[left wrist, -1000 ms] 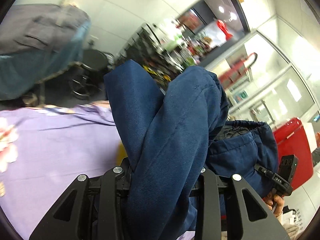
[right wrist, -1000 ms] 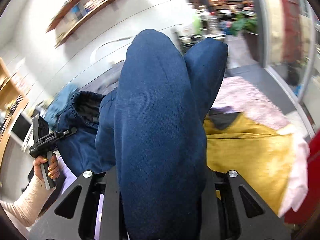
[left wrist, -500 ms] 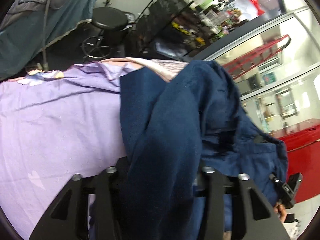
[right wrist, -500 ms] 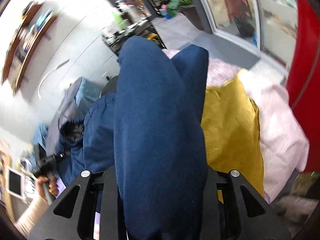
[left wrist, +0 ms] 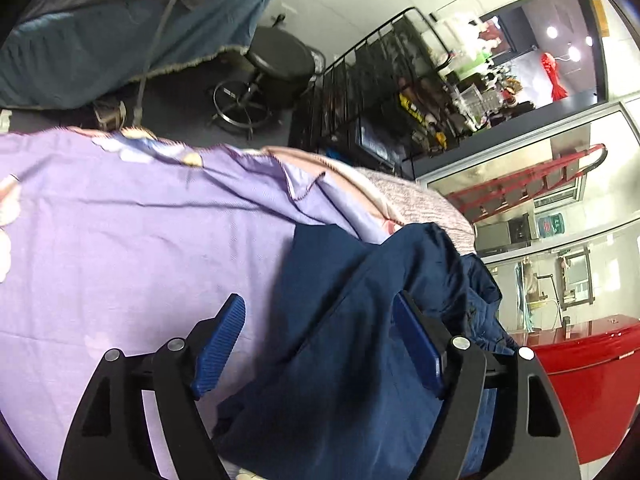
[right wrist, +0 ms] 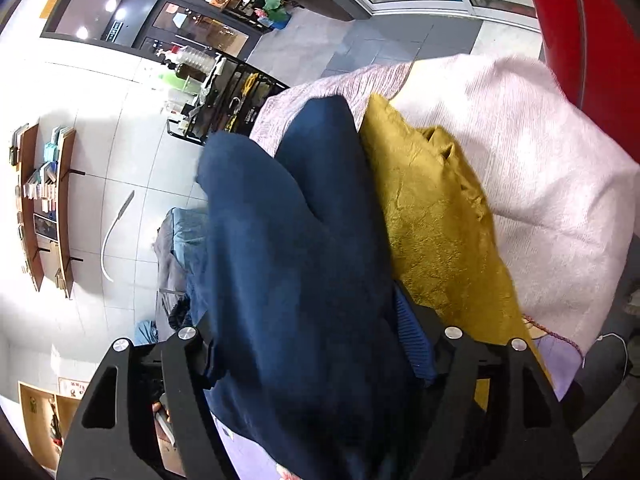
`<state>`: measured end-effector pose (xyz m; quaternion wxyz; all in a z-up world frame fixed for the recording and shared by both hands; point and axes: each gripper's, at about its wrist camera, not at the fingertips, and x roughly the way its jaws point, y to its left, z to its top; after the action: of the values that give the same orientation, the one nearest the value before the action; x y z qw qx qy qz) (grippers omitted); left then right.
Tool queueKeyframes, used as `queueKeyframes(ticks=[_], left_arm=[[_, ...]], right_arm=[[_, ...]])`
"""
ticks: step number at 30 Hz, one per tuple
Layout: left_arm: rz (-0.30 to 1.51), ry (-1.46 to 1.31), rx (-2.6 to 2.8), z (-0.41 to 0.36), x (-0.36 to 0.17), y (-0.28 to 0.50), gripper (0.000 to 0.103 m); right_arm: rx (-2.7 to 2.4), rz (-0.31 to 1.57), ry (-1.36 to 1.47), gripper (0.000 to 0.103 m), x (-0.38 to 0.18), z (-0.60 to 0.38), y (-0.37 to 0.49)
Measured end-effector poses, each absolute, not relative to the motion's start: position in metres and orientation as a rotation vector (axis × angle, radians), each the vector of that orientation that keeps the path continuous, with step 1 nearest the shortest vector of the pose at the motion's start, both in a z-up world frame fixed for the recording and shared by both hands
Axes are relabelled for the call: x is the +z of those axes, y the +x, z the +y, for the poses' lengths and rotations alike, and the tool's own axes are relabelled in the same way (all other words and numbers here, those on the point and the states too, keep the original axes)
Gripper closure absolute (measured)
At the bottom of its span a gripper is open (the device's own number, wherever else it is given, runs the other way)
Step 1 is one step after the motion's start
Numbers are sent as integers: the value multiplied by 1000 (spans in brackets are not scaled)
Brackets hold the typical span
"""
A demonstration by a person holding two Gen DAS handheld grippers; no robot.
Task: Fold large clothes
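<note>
A large navy blue garment (left wrist: 360, 320) lies bunched on the purple bed sheet (left wrist: 140, 240). My left gripper (left wrist: 318, 300) is just above it with its jaws opening. The left pad (left wrist: 220, 344) is bare over the sheet, and the cloth lies against the right pad (left wrist: 416, 344). In the right wrist view the same navy garment (right wrist: 280, 240) is heaped between the fingers of my right gripper (right wrist: 304, 308), whose jaws are also opening. Its right pad (right wrist: 412, 344) shows beside the cloth; the left pad is hidden under a fold.
A mustard cloth (right wrist: 432, 220) and a pale pink blanket (right wrist: 540, 160) lie to the right of the garment. Beyond the bed's far edge stand a black stool (left wrist: 280, 64) and a black wire rack (left wrist: 380, 92). A red cabinet (left wrist: 580, 380) is at the right.
Both grippers came down toward the bed with the garment and their jaws spread apart. The cloth, pinched and hanging before, now rests slack on the sheet. The right view has rolled.
</note>
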<state>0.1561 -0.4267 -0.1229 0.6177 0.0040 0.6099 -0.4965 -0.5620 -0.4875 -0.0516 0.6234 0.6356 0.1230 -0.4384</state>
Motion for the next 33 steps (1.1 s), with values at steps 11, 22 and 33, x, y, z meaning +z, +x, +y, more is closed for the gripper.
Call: queueKeyframes(ticks=[11, 22, 33], left_arm=[[1227, 254, -1156, -383, -101, 73, 22], [1141, 380, -1218, -355, -87, 13, 19], [1172, 402, -1149, -330, -97, 21, 18]], right_arm=[[-1230, 565, 853, 33, 55, -481, -490], [-552, 914, 594, 33, 15, -498, -235], [-411, 1081, 298, 34, -42, -482, -117]])
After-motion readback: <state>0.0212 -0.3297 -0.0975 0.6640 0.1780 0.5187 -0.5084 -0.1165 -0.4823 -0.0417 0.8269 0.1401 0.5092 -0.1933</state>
